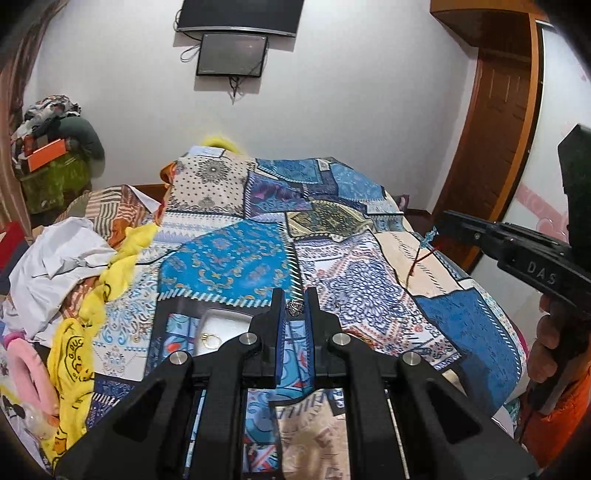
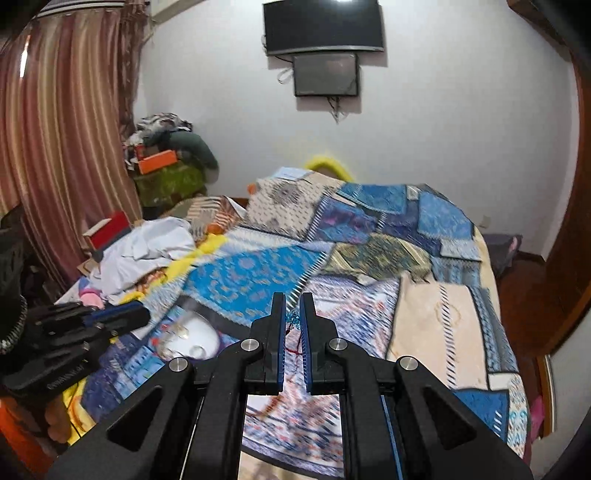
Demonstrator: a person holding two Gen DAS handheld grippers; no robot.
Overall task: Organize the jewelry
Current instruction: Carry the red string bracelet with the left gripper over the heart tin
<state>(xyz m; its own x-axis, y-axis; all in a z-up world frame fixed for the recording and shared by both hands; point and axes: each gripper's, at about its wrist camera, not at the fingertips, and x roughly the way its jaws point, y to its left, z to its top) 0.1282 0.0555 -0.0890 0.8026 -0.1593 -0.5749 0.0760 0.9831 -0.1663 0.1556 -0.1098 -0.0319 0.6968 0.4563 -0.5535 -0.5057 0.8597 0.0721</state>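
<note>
A silver trinket is pinched in the left hand-held gripper. The open box lies at ten o'clock, just beside. A red-corded charm is clamped in the right hand-held gripper, farther from the box.

A clear-lidded dark jewelry case lay on the blue patchwork bedspread, with crumpled white cloth to its left.

Premises: a bedroom in a private home. A bed under a patchwork bedspread fills the room. Loose clothes lie heaped along one side. A television is mounted on the white wall, striped curtains hang alongside, and a wooden door stands opposite.
</note>
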